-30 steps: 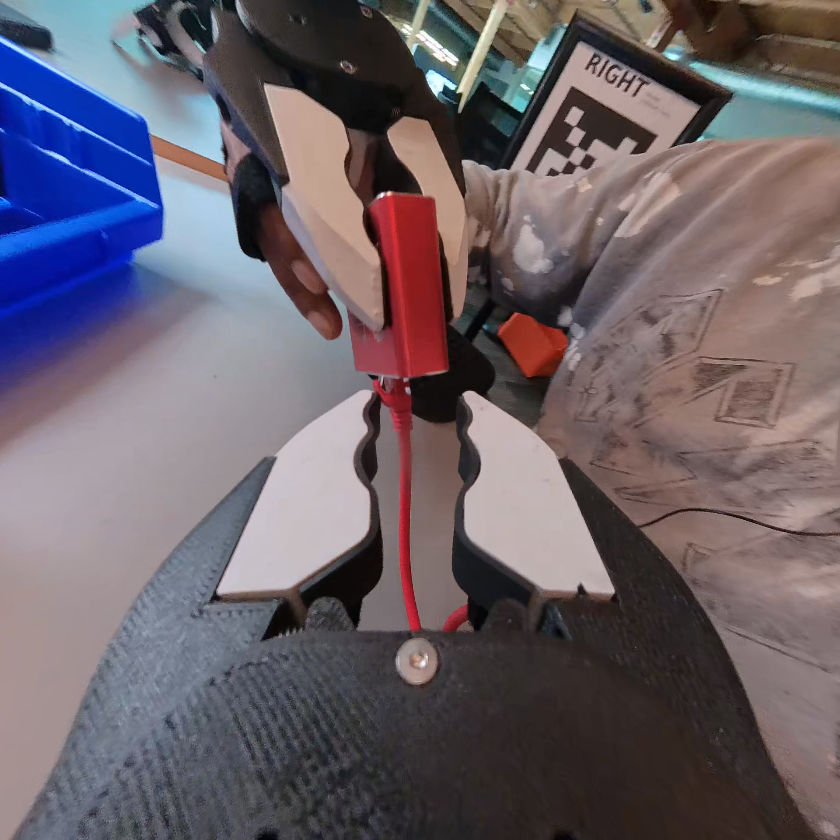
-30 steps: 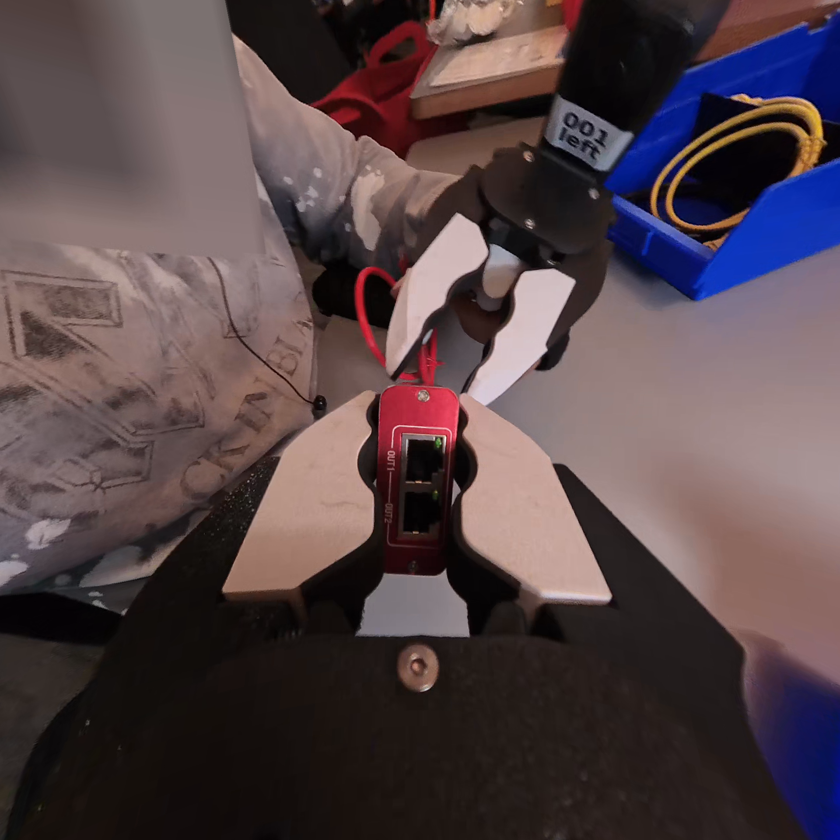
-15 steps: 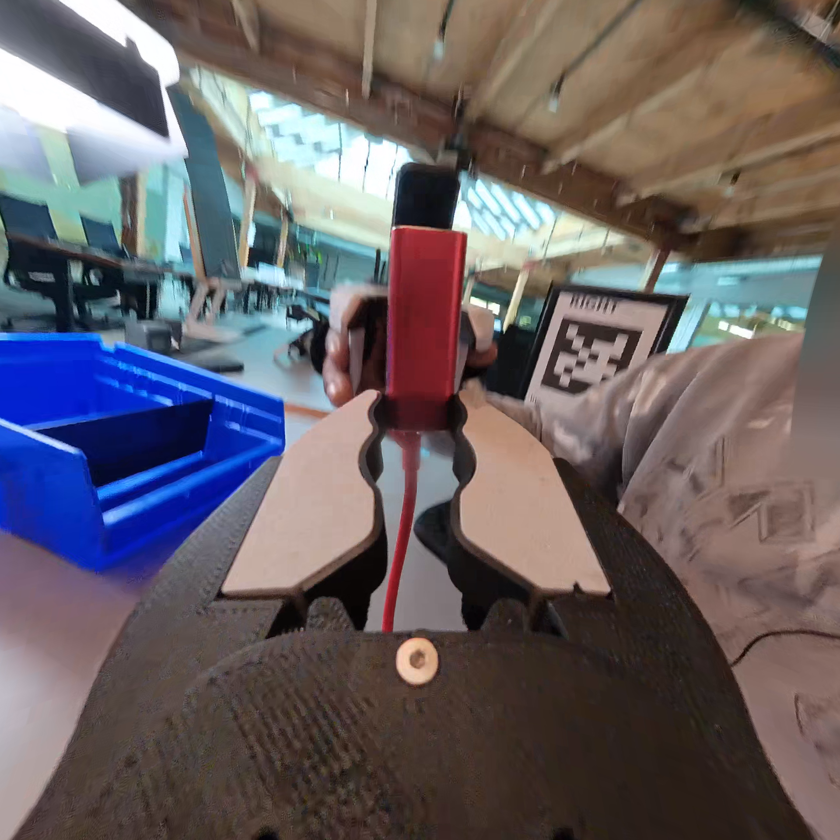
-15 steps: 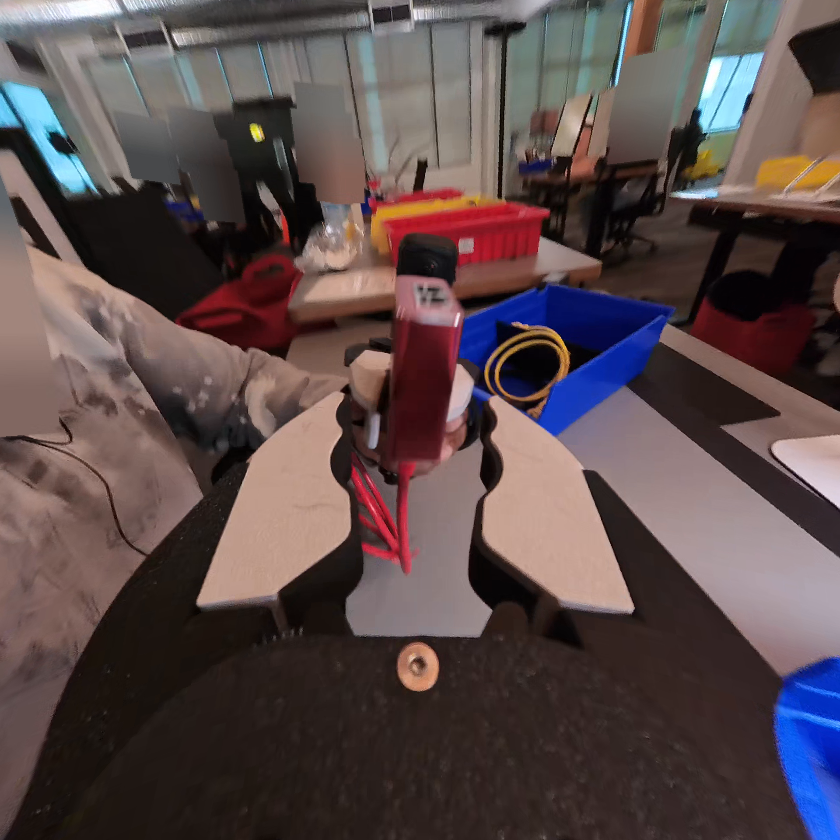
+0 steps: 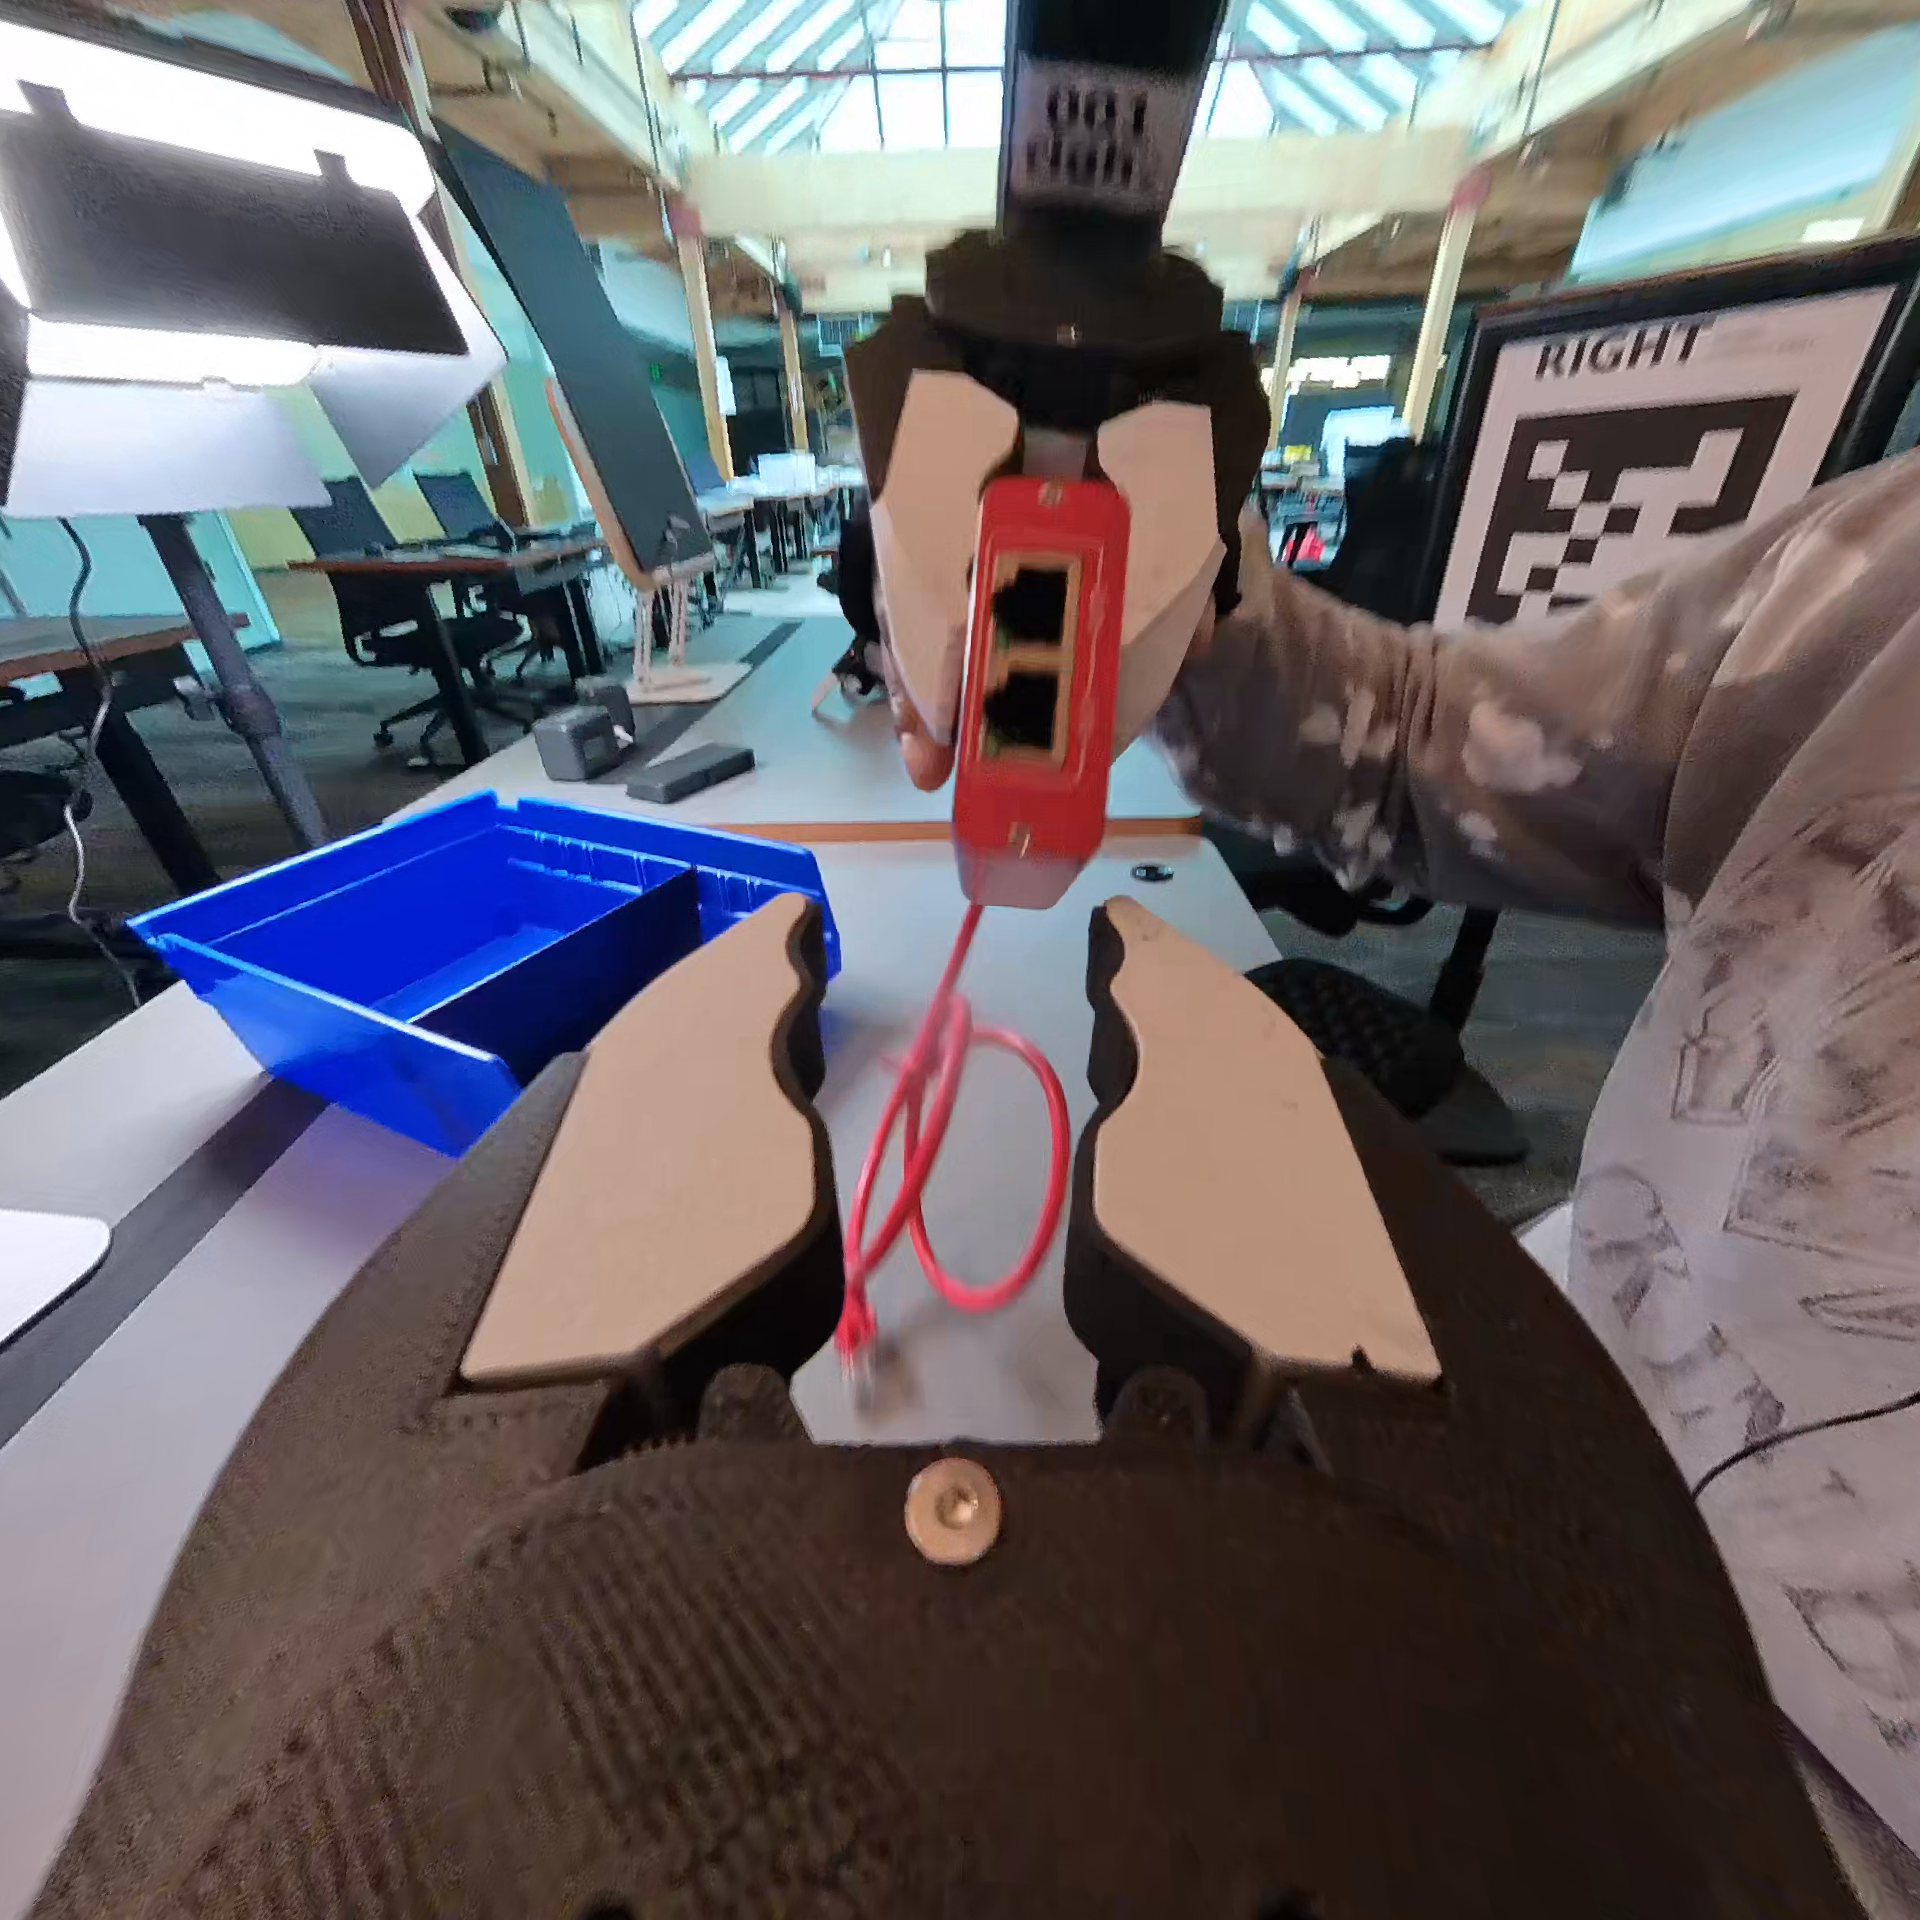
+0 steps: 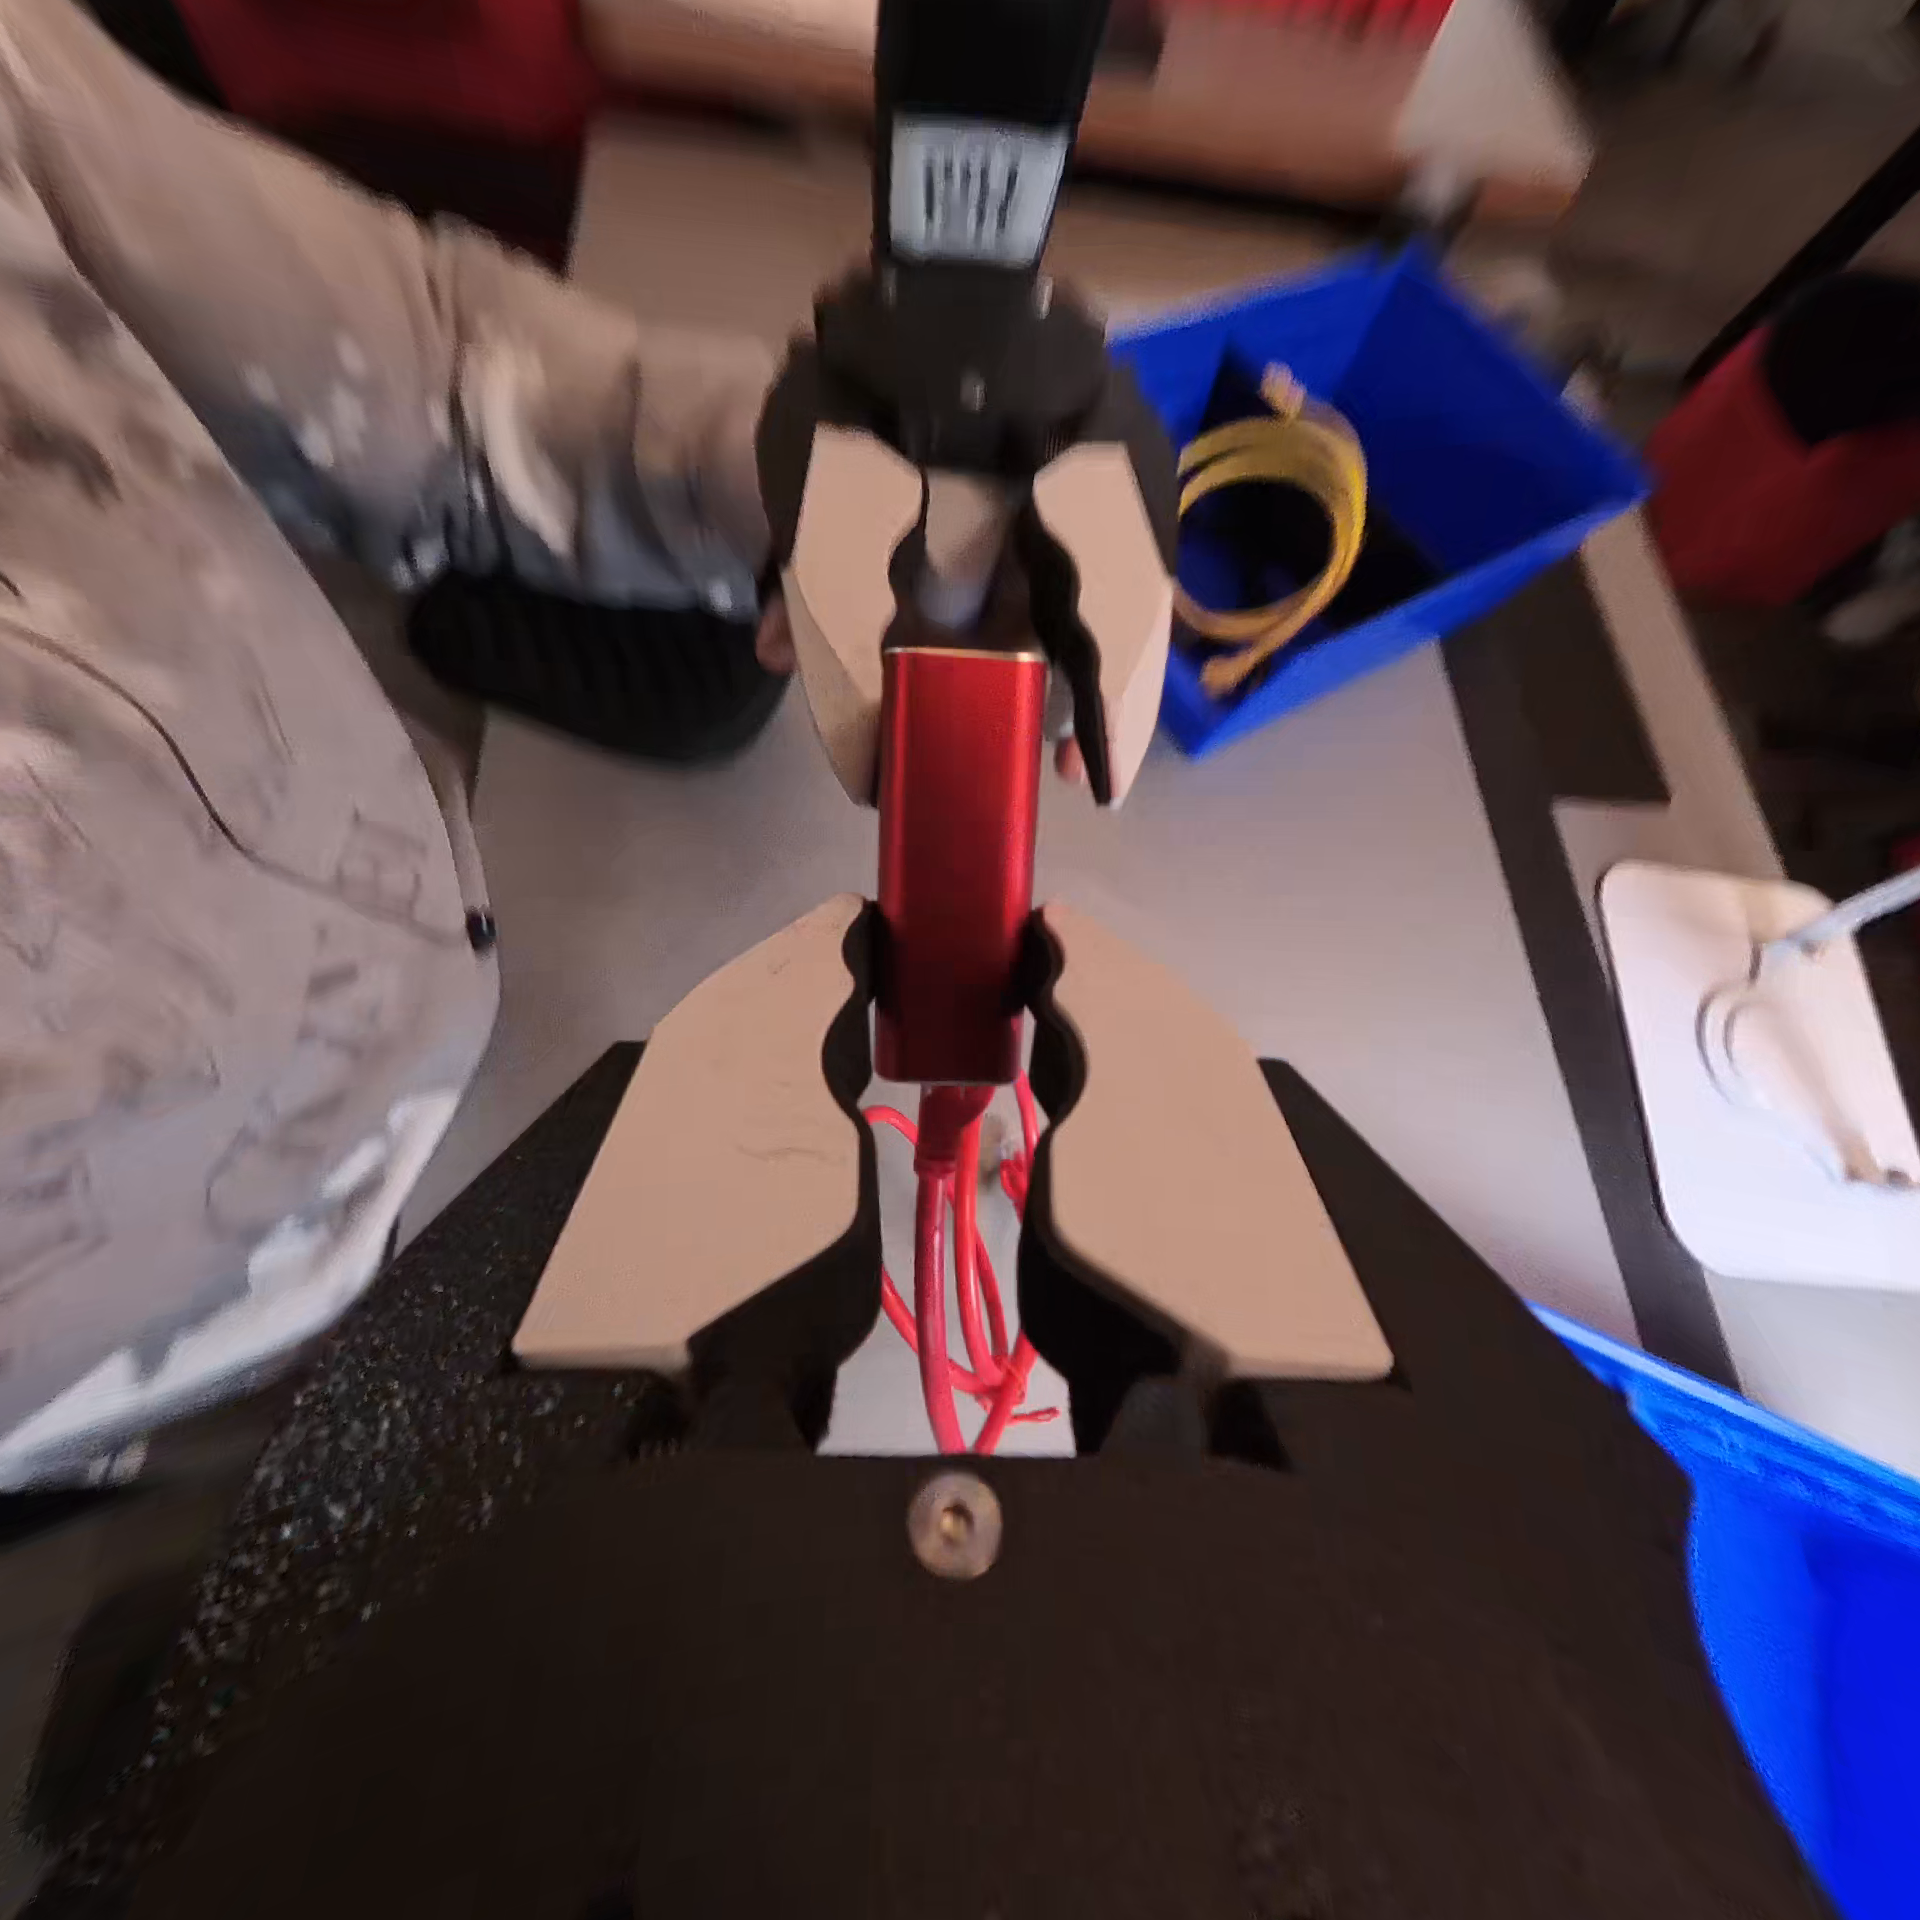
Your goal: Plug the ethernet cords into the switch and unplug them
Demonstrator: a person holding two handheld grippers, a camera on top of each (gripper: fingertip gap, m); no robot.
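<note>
Right hand-held gripper (image 6: 951, 977) clamps red switch (image 6: 958, 862), cord (image 6: 961, 1278) dangling.

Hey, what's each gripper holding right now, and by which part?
The right gripper clamps the red switch across its narrow sides, near the cord end. The left gripper is open, holding nothing.

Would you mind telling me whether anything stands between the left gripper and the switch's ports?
Nothing visible does. The red switch, clamped in the right gripper, turns both empty ports toward the open left gripper across a free gap. The red ethernet cord hangs below the switch, out of that path.
</note>
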